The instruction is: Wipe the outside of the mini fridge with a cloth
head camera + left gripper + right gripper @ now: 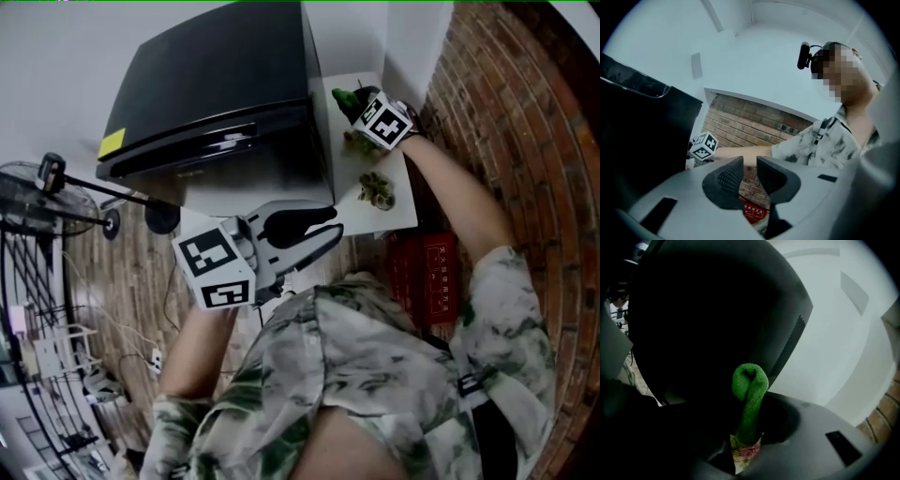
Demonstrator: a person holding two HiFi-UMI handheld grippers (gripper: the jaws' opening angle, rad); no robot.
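Head view: black mini fridge [225,103] fills upper ctr of frame, yellow tag on its left corner. Right claw [352,106] is at upper right, just beside the fridge's right side, w/ a green cloth [345,97] bunched at its tip. Can't tell if the cloth actually touches the fridge. White surface [349,204] sits right of the fridge; a small greenish patterned clump [377,187] lies on it, below the right claw. Red crate [427,272] is at lower right by the brick wall [511,103]. Fan [42,197] is at far left over wood floor. Left claw [336,223] hangs mid-frame below the fridge front, well apart from it, tips pointing right.

Left gripper view: left claw [749,165] at bottom ctr, jaws only slightly apart w/ a narrow gap, nothing btwn them. Fridge [637,136] is the dark mass at left. Right claw's marker cube [704,145] shows just right of it. Crate [754,213] shows through the gap, low.

Right gripper view: right claw [747,439] at bottom ctr, jaws clamped on the cloth [750,387], which stands up as a folded loop. Fridge [708,310] looms black across left and ctr, white wall at right.
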